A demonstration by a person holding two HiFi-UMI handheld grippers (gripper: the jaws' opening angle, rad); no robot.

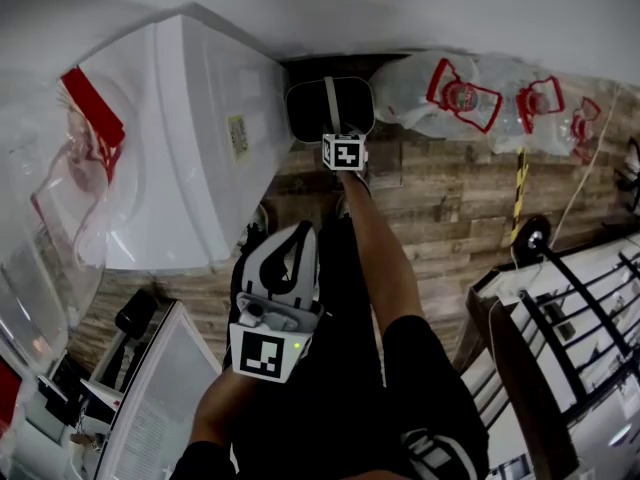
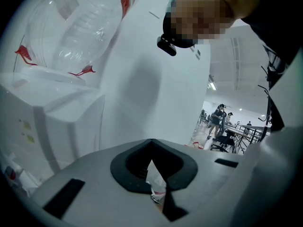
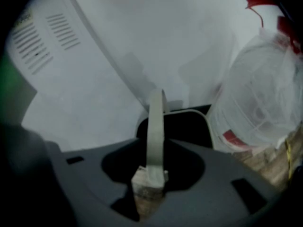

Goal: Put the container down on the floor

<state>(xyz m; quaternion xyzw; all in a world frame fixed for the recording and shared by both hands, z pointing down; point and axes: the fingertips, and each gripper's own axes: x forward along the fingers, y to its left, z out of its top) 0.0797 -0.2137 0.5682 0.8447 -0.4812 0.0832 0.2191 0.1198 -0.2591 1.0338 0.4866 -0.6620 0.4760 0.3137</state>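
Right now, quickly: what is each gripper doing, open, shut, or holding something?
Left gripper: shut, nothing clearly held.
Right gripper: shut on the handle of the container.

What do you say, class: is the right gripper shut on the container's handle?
Yes: the right gripper has its jaws clamped on the grey handle of the black container.

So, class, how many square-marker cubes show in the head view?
2: one cube on the right gripper by the container; one on the left gripper, nearer the camera. None looks hidden.
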